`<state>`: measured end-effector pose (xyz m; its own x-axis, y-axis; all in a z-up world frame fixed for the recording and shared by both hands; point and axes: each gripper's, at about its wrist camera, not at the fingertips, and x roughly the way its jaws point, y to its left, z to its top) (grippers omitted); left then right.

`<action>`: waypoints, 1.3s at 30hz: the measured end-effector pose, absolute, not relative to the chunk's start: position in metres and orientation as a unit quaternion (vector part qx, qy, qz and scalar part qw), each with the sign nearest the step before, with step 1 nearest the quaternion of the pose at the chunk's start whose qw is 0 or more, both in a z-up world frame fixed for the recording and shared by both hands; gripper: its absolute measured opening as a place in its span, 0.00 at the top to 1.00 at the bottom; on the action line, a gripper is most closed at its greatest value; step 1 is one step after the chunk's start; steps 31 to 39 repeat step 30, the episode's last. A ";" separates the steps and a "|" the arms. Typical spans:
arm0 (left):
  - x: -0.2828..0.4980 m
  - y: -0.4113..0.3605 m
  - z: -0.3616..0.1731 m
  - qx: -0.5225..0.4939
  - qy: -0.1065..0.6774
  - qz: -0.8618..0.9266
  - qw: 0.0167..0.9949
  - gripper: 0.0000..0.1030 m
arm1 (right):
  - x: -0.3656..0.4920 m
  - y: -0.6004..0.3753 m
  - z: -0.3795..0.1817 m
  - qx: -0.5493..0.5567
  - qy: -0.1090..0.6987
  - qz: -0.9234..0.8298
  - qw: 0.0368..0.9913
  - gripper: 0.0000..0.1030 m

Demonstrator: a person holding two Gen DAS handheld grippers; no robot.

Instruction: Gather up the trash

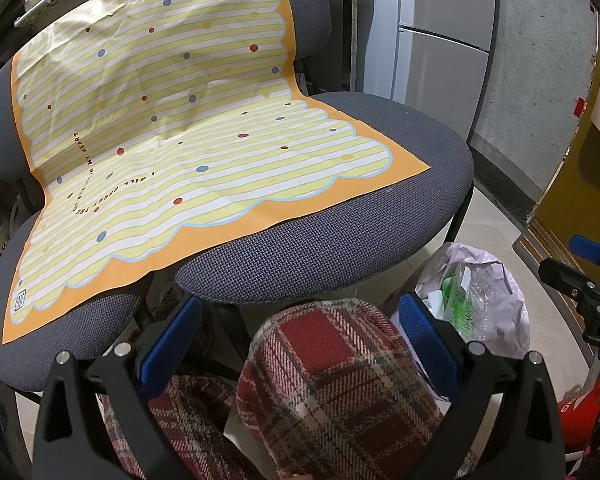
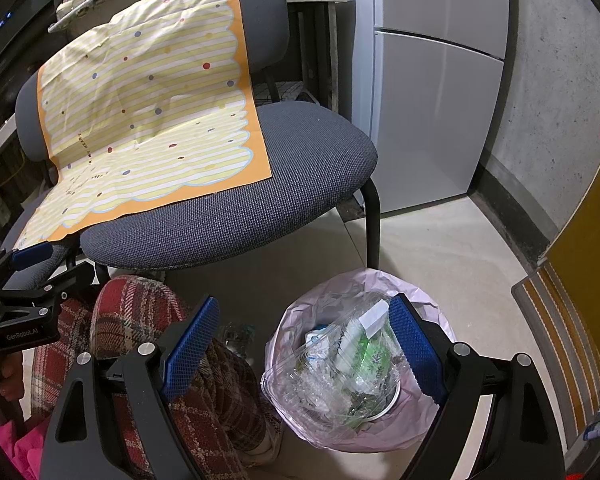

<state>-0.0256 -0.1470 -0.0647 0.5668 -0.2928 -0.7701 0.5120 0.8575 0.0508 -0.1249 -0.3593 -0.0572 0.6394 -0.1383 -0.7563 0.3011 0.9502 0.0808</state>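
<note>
Nearest, both hand-held grippers, left (image 1: 296, 344) and right (image 2: 300, 354), stand spread and empty above plaid-trousered knees (image 1: 332, 380). The lined bin (image 2: 428, 292) on the floor at right already holds clear plastic trash (image 2: 340, 364). Beyond, the chair (image 2: 260, 208) carries only a striped cloth (image 1: 172, 128), so any further pickup should approach over the seat's front edge, with open floor right of the bin.
</note>
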 end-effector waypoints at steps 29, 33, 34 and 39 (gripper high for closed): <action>-0.004 -0.137 -0.064 0.150 0.404 -0.209 0.878 0.07 | -0.095 -0.361 -0.058 0.102 0.401 -0.110 0.904 0.16; 0.004 -0.131 -0.062 0.145 0.405 -0.201 0.880 0.07 | -0.083 -0.361 -0.056 0.100 0.398 -0.104 0.906 0.16; 0.004 -0.131 -0.062 0.145 0.405 -0.201 0.880 0.07 | -0.083 -0.361 -0.056 0.100 0.398 -0.104 0.906 0.16; 0.004 -0.131 -0.062 0.145 0.405 -0.201 0.880 0.07 | -0.083 -0.361 -0.056 0.100 0.398 -0.104 0.906 0.16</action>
